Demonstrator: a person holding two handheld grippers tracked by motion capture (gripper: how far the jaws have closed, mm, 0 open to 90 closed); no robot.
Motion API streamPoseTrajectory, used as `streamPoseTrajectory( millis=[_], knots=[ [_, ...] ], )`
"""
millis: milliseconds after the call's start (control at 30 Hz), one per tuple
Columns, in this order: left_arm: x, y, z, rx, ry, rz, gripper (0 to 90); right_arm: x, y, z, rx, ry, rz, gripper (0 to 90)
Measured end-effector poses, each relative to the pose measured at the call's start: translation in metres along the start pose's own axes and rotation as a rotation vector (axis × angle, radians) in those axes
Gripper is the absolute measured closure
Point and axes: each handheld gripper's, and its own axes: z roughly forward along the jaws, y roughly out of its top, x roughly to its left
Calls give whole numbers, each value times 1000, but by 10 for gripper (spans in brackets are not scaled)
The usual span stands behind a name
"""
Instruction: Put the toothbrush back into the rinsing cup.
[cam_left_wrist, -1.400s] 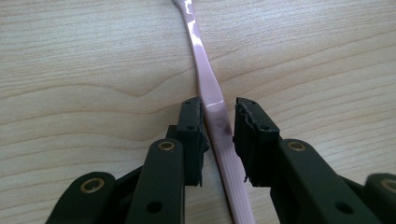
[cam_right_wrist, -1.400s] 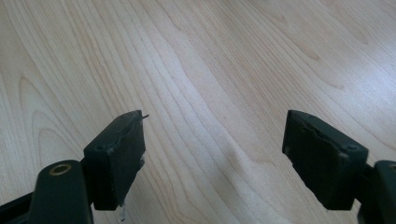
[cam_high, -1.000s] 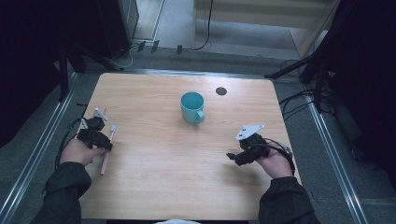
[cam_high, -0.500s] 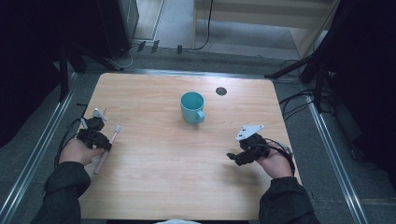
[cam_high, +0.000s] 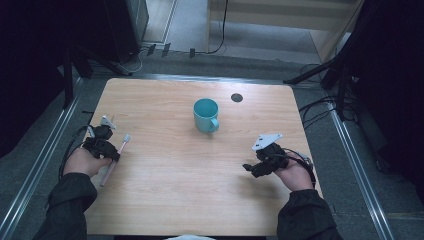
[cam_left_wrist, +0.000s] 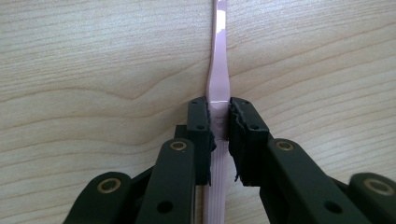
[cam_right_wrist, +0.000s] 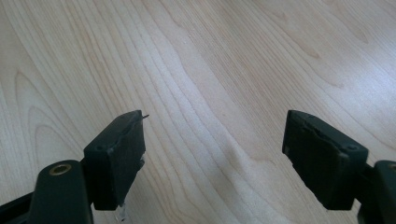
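A pink toothbrush (cam_high: 116, 159) lies flat on the wooden table (cam_high: 165, 190) at the left, its white head pointing away from the person. My left gripper (cam_high: 111, 154) has just been closing and is now shut on its handle. In the left gripper view both pads press the pink toothbrush (cam_left_wrist: 217, 79) between the left gripper's (cam_left_wrist: 218, 119) jaws. My right gripper (cam_high: 251, 169) rests at the right of the table, and in the right gripper view it (cam_right_wrist: 215, 154) is wide open over bare wood. A teal mug (cam_high: 206, 115) stands upright mid-table, far from both.
A small dark round spot (cam_high: 237, 97) sits on the table behind the mug. Metal rails (cam_high: 350, 150) run along both sides of the table. Cables lie on the floor beyond the far edge.
The left gripper's jaws have come together on the toothbrush handle, and the brush has shifted slightly. The right gripper and mug have stayed put.
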Motion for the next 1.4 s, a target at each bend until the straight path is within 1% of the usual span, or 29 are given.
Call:
streamPoseTrajectory(
  millis=[100,133,167,200,267,300,567,600,700,833,933,1000,1200,1233,1267,1300,1333,1367,1400],
  knots=[
    [0,0,-1,4,-8,0,787,0,0,0,-3,1,-1,211],
    [0,0,-3,-13,-32,-4,801,0,0,0,-2,1,-2,211],
    [0,-1,-4,-25,-34,-2,840,-1,0,0,0,2,-2,211],
    [0,-1,-6,-25,-21,2,840,0,0,0,1,2,0,212],
    [0,-1,-4,-4,-16,12,839,0,0,0,2,3,-1,211],
    [0,-1,-3,-1,-19,10,838,0,0,0,2,2,-2,211],
    [1,0,-1,-2,-26,-1,838,0,0,0,2,1,-1,211],
    [1,1,1,4,-25,13,838,0,0,0,3,1,-2,211],
    [-1,1,1,4,-24,13,838,0,0,0,2,2,-3,211],
    [-2,2,1,8,-17,26,839,0,0,0,4,1,-3,211],
    [-3,2,1,8,-18,25,840,1,0,0,5,4,-1,211],
    [-3,1,-1,-4,-28,26,839,0,0,0,2,2,0,211],
    [-5,1,-7,-21,-45,29,840,0,-1,0,2,5,-5,211],
    [-5,0,-10,-29,-54,30,839,0,-1,1,4,8,-4,212],
    [-6,0,-12,-40,-64,22,839,0,-1,1,4,9,-4,211],
    [-7,0,-14,-43,-70,29,839,0,-1,1,4,9,-3,211],
    [-7,0,-14,-43,-70,29,839,0,-1,1,5,10,-3,211],
    [-10,0,-18,-54,-56,38,839,0,-1,1,7,9,-2,211],
    [-10,0,-18,-54,-56,38,839,0,-1,1,7,9,-2,211]
  ],
)
